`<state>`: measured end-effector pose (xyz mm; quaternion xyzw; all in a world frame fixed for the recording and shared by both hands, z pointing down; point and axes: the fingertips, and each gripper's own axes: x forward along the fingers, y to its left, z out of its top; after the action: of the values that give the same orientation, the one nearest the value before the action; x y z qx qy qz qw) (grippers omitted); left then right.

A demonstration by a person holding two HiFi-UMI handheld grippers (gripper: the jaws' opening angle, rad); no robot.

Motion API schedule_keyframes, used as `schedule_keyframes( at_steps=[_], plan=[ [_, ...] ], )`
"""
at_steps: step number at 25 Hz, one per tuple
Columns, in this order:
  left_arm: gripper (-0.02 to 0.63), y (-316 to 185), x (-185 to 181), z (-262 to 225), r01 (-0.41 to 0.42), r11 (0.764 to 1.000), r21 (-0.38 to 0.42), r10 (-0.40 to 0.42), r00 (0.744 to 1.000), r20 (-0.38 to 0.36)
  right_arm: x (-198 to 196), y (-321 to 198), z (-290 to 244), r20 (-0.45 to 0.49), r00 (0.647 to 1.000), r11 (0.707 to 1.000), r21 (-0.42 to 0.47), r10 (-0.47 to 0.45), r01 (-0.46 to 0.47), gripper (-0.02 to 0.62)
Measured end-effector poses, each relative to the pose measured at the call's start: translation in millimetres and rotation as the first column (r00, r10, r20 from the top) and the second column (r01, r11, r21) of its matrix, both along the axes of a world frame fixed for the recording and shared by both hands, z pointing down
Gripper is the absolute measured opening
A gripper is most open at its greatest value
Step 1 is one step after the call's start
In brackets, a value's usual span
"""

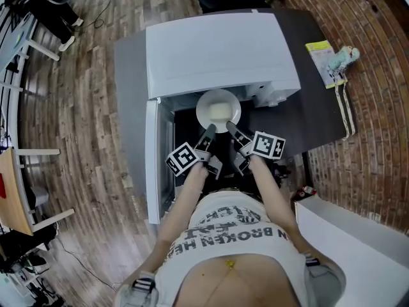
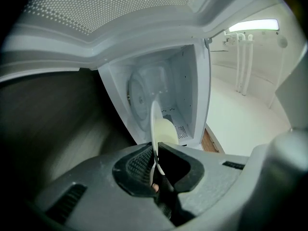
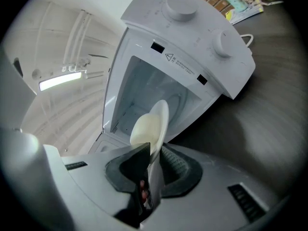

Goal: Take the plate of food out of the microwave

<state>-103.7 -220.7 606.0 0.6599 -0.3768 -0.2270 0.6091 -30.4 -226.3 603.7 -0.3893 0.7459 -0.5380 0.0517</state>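
The left gripper [image 1: 209, 132] and the right gripper [image 1: 230, 128] each pinch the round white plate's [image 1: 200, 110] thin rim, smooth pale food [image 1: 220, 112] mounded just ahead

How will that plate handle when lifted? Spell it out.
The plate looks rigid: pinched at its near rim alone by left gripper and right gripper, it shows no sag. Its smooth, thin rim may slip. The pale food sits beyond the grip, so the plate could tip forward.

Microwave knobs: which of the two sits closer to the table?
The lower knob, which the right gripper view shows next to the dark table. The upper knob sits farther up the white front, away from it.
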Motion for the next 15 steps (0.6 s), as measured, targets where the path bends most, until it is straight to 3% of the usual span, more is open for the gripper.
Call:
schedule_keyframes(
  at_steps=[8,15],
  plan=[
    [0.029,10.7,-3.4,1.5,-0.017,1.0,-0.012,0.017,1.0,0.011,-4.2,11.1,2.2,-0.013,1.0,1.0,-0.005,0.002,-0.002,0.063],
    [0.028,15.8,-7.3,-2.1,0.028,1.0,-0.008,-0.028,0.999,0.023,-7.4,12.9,0.4,0.005,0.999,0.999,0.0,-0.045,0.045,0.063]
  ],
)
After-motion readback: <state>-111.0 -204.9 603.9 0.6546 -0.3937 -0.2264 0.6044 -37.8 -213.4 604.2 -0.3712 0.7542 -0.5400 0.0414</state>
